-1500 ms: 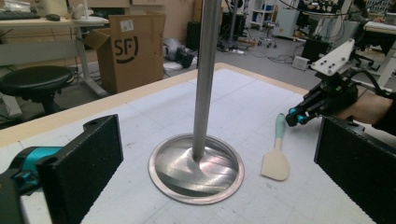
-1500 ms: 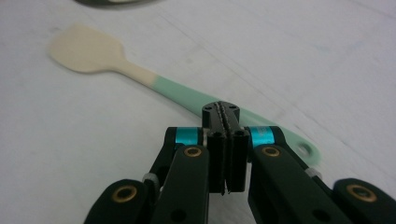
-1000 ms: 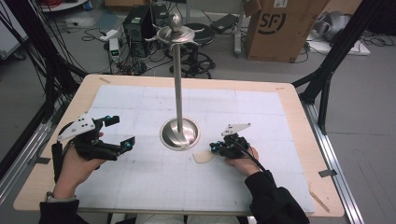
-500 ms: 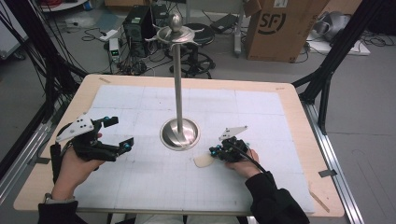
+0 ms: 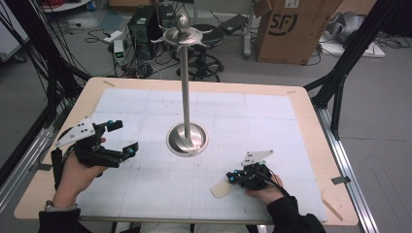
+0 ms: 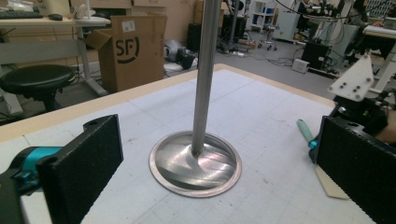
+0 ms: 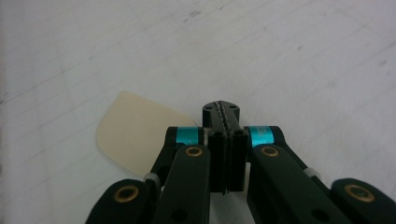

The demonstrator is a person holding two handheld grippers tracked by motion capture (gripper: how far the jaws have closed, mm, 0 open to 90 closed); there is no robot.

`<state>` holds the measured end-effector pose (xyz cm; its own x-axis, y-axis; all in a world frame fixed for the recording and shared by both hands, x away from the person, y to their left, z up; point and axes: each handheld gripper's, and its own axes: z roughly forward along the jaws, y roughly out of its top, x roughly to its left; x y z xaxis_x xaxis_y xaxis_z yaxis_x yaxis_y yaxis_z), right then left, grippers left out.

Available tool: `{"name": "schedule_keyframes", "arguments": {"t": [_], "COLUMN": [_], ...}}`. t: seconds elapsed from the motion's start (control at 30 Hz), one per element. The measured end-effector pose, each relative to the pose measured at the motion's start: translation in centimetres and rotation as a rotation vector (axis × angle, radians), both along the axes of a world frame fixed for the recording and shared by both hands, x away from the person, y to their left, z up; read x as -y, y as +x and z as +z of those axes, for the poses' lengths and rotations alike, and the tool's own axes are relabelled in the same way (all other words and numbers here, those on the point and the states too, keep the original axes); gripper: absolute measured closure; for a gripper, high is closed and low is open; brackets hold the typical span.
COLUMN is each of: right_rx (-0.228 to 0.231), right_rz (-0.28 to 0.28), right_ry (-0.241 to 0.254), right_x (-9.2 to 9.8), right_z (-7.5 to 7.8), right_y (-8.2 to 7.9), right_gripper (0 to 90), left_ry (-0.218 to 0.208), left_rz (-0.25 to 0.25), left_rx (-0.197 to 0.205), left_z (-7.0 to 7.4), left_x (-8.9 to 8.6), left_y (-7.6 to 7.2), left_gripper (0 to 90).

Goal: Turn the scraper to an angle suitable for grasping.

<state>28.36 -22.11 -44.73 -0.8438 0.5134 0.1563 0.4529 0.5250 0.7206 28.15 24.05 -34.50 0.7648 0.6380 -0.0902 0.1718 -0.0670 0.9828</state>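
A tall metal stand [image 5: 186, 131] rises from a round, dished base near the middle of the surface [image 5: 301, 104], its thin pole upright and capped by a ball and a small ring of hooks; it stands between the two hands and well apart from each. In the left gripper view the pole fills the middle ground, directly ahead of the left claw [image 6: 219, 172], so it lies between that claw and the far edge. The left claw [image 5: 119, 138] hovers at the left side of the surface with its jaws spread wide and nothing between them. Beyond the surface sit a cardboard box [image 5: 291, 29], a black stool [image 5: 206, 34] and cables on the floor. The right claw [image 5: 233, 178] lies low near the front edge, to the right of the stand's base, its jaws clenched together; in the right gripper view its pads meet with no gap. A flat, cream-coloured spatula blade [image 5: 221, 189] rests on the surface just beside that claw's tip, on its left. Its rounded end points toward the front-left, and its long axis runs slantwise back under the right claw [image 7: 223, 119], where the rest of it is hidden, so whether the claw grips it cannot be told.
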Motion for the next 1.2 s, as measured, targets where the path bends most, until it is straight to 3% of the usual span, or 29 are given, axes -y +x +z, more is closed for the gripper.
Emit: {"name": "schedule_keyframes", "arguments": {"t": [0.23, 0.3, 0.37, 0.4, 0.47, 0.5, 0.53, 0.57, 0.67, 0.97, 1.2], "right_rx": [0.02, 0.025, 0.016, 0.016, -0.032, -0.032, -0.069, -0.108, -0.115, -0.018, 0.036], "right_rz": [0.022, -0.005, -0.075, -0.075, -0.115, -0.115, -0.109, -0.117, -0.147, -0.189, -0.209], "right_ry": [-0.019, -0.004, 0.032, 0.032, 0.018, 0.018, 0.021, 0.054, 0.073, 0.002, -0.027], "right_x": [0.6, 1.7, 4.7, 4.7, 7.3, 7.3, 7.9, 9.1, 10.0, 8.5, 5.9], "right_z": [0.3, 0.9, 1.6, 1.6, 1.1, 1.1, 0.8, 0.1, -0.1, 0.1, 0.0], "right_y": [-0.7, -0.4, 0.2, 0.2, 0.5, 0.5, 0.5, 0.7, 0.9, 1.2, 2.7], "right_gripper": [90.0, 90.0, 90.0, 90.0, 90.0, 90.0, 90.0, 90.0, 90.0, 90.0, 90.0], "left_ry": [0.006, 0.001, -0.002, -0.005, -0.003, -0.004, -0.001, -0.001, 0.003, 0.012, 0.009], "left_rz": [0.003, 0.005, 0.011, 0.012, 0.015, 0.017, 0.015, 0.014, 0.012, 0.006, 0.007], "left_rx": [0.012, 0.012, 0.012, 0.011, 0.007, 0.006, 0.006, 0.006, 0.008, -0.005, 0.002], "left_z": [0.1, 0.2, 0.2, 0.2, 0.1, 0.1, 0.1, 0.1, 0.1, -0.2, 0.0], "left_x": [0.2, 0.1, -0.1, -0.1, -0.2, -0.2, -0.1, -0.1, 0.1, 0.5, 0.4], "left_y": [0.1, 0.1, 0.2, 0.2, 0.3, 0.3, 0.3, 0.3, 0.3, 0.5, 0.2], "left_gripper": [1.7, 1.7, 1.7, 1.7, 1.7, 1.7, 1.7, 1.7, 1.7, 1.7, 1.7]}}
